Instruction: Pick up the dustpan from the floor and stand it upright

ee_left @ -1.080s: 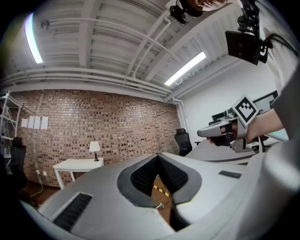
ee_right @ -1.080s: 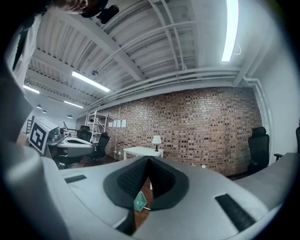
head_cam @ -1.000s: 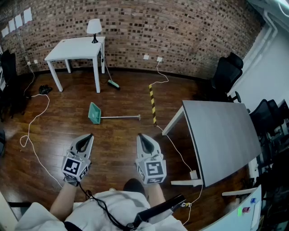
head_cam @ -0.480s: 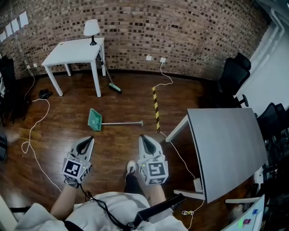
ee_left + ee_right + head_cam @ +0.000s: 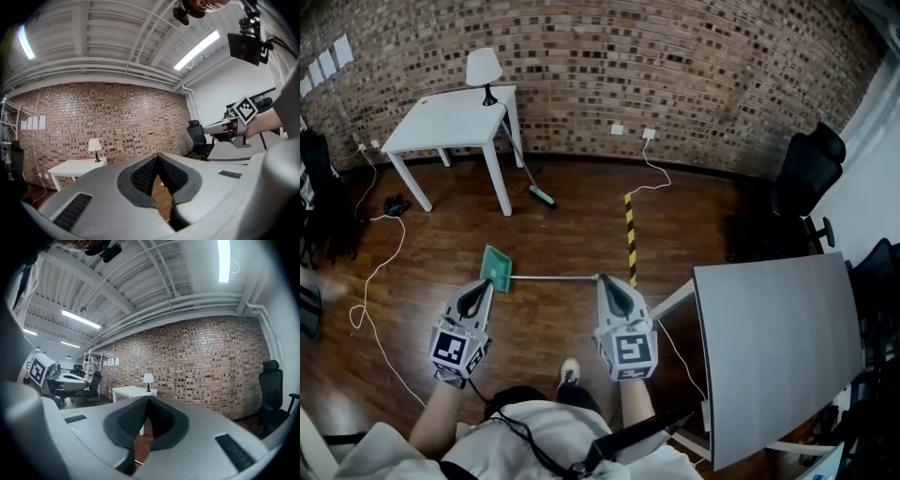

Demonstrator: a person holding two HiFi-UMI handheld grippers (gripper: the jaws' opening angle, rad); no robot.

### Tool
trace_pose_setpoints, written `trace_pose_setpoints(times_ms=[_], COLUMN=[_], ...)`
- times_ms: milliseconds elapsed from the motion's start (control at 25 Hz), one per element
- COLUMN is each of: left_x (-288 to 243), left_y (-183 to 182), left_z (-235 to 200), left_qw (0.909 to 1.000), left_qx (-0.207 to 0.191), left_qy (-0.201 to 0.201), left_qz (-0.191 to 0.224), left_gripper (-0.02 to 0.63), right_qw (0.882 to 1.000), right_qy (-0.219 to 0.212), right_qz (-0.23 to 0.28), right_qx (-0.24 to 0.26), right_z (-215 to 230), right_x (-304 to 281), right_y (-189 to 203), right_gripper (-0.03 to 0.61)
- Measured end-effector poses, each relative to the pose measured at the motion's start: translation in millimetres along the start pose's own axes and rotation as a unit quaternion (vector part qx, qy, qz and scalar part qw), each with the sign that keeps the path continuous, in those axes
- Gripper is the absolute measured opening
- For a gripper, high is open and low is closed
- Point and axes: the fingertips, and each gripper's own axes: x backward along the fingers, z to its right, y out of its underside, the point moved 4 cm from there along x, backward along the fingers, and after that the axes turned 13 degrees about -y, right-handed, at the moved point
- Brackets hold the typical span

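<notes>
A green dustpan (image 5: 496, 267) lies flat on the wooden floor, its long metal handle (image 5: 553, 277) pointing right. In the head view my left gripper (image 5: 486, 285) is held level above the floor, its tip just below the pan's near edge, jaws shut and empty. My right gripper (image 5: 602, 279) is also level, shut and empty, with its tip over the handle's right end. Both hang well above the floor. The left gripper view shows its closed pads (image 5: 157, 158); the right gripper view shows the same (image 5: 148, 400). Neither gripper view shows the dustpan.
A white table (image 5: 450, 117) with a lamp stands at the back left, a broom (image 5: 542, 197) leaning beside it. A yellow-black strip (image 5: 630, 234) lies on the floor ahead. A grey table (image 5: 778, 347) is close on the right, a black chair (image 5: 802, 187) behind it. A white cable (image 5: 380, 272) trails left.
The person has walked forward. The dustpan has come from well ahead to right at the gripper tips. Both grippers stayed shut and level.
</notes>
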Motion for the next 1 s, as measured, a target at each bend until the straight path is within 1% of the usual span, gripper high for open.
trace_pose_setpoints(times_ms=[80,200,480,840,1000], left_x=[-16,-34,-55,-66,-71], left_y=[0,2,2,20,29], left_z=[-7,-21,-43,-69,-75], left_qw=[1.0,0.9998,0.9996,0.9994,0.9995], left_qx=[-0.002,0.005,0.012,0.019,0.022], left_qy=[-0.005,-0.016,-0.025,-0.023,-0.013], left_qz=[0.0,-0.006,-0.009,-0.017,-0.019], left_gripper=[0.0,0.0,0.0,0.0,0.002], right_qw=[1.0,1.0,1.0,1.0,0.999], right_qy=[-0.008,-0.019,-0.011,0.006,0.014], right_qz=[-0.003,-0.009,-0.005,-0.013,0.004], right_qx=[-0.001,0.002,0.006,-0.021,-0.047], right_z=[10,15,24,23,27], right_x=[-17,-38,-60,-82,-86], right_y=[-2,-4,-11,-3,1], right_gripper=[-0.003,-0.003,-0.003,-0.003,-0.002])
